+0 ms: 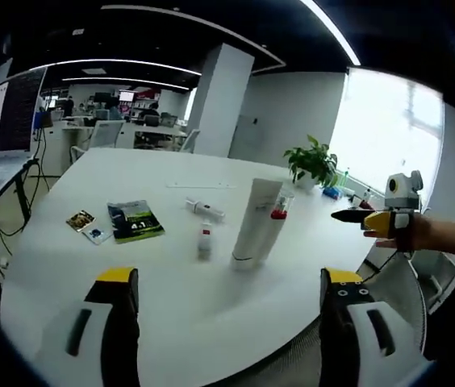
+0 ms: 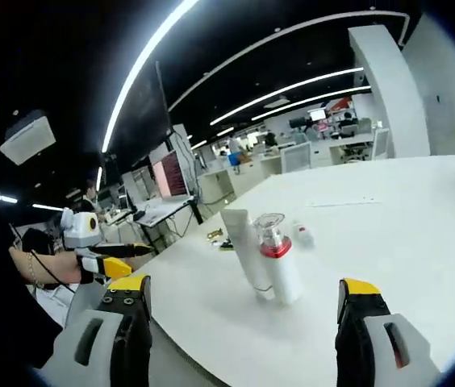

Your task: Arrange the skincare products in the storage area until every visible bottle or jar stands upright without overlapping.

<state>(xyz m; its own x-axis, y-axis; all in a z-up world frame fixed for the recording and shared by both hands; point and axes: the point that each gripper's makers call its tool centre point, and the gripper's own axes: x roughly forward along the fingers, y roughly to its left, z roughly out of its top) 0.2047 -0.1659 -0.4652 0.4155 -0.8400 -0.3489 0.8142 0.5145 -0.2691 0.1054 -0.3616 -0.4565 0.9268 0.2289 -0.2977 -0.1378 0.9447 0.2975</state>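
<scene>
A tall white squeeze tube standing on its cap [image 1: 256, 222] sits near the middle of the round white surface [image 1: 131, 306], leaning a little. Right beside it is a clear pump bottle with a red collar [image 2: 277, 256]; in the right gripper view the two appear to touch or nearly so, which is probably what the no-overlap rule is meant to prevent. In the left gripper view, a small white bottle with a red band [image 1: 204, 241] stands apart from the tube, and a slim white tube with a red band [image 1: 204, 210] lies flat further back, so it is presumably the item most in need of righting. A dark green booklet [image 1: 135, 221] and two small cards [image 1: 87, 226] lie well apart from the products.

The left gripper [image 1: 227, 322] hangs over the near edge with its jaws spread wide and nothing between them. The right gripper [image 2: 244, 330] does the same from the other side, jaws released and bare. Both look poised short of the group, likely to approach it from two sides. A green potted plant [image 1: 312, 164] stands at the far rim.
</scene>
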